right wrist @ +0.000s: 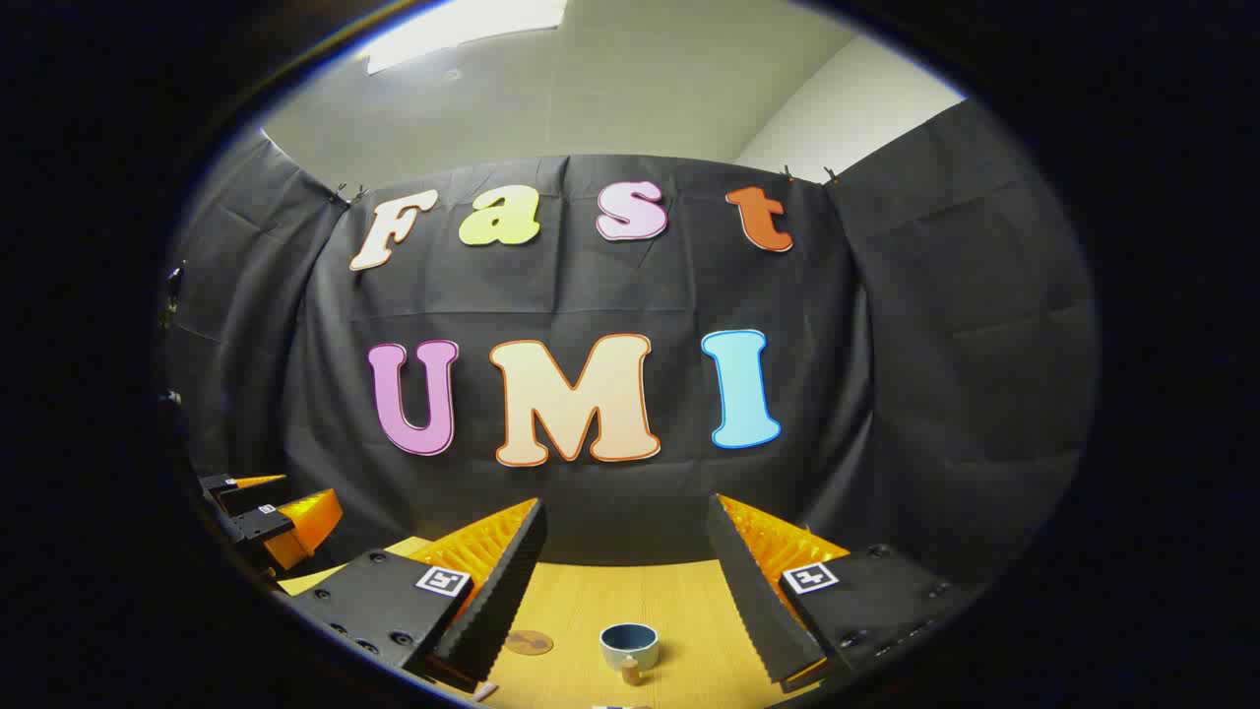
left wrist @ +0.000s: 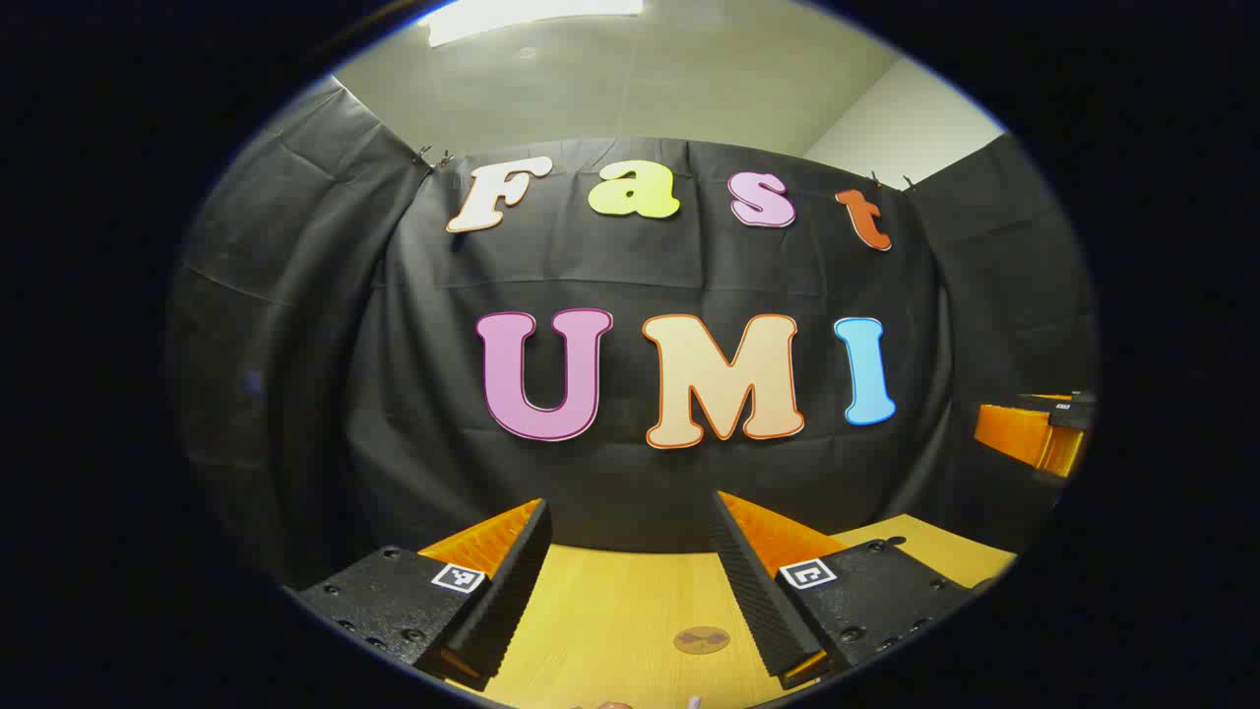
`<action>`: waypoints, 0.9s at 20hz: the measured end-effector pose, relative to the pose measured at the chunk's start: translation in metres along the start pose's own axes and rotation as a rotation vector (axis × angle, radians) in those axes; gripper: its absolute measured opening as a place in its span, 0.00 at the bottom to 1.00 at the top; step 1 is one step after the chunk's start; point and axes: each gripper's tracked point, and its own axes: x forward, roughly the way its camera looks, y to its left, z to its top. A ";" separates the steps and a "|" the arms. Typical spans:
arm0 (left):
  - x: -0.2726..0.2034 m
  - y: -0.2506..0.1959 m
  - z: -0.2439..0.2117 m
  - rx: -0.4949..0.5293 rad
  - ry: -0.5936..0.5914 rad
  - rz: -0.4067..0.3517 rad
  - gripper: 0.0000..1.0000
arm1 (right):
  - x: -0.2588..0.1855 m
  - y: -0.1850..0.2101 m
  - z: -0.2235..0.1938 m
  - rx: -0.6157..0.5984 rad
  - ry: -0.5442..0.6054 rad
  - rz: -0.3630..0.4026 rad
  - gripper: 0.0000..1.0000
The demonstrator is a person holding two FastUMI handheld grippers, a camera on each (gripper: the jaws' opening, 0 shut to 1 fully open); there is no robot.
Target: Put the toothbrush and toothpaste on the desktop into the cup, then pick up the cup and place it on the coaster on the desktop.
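Left gripper view looks pretty much straight at the back of the booth: black cloth wall [left wrist: 630, 473] hung by small clips [left wrist: 433, 158], a plain pale ceiling above it with a bright light panel [left wrist: 532, 15], and a white room wall [left wrist: 906, 118] peeking over the cloth on the right. Down low is a light wooden desktop [left wrist: 610, 611] with a round brown coaster [left wrist: 702, 640] lying flat on it. The left gripper [left wrist: 630, 581] has its jaws spread wide with nothing between them. The right gripper [right wrist: 625, 581] is the same deal, jaws wide apart and holding nothing. In the right gripper view a small blue-grey cup [right wrist: 629, 645] stands upright on the desktop, with the coaster off to its left, near but not touching. A little tan object [right wrist: 629, 672] sits just in front of the cup; too small to tell what it is.
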 end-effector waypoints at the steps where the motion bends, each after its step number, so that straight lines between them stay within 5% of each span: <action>1: 0.001 -0.003 0.002 -0.003 -0.005 -0.001 0.92 | 0.001 -0.002 0.002 -0.006 -0.005 -0.001 0.99; 18: 0.019 -0.022 -0.004 -0.003 0.003 -0.011 0.92 | 0.024 -0.008 -0.041 -0.051 0.112 0.047 0.99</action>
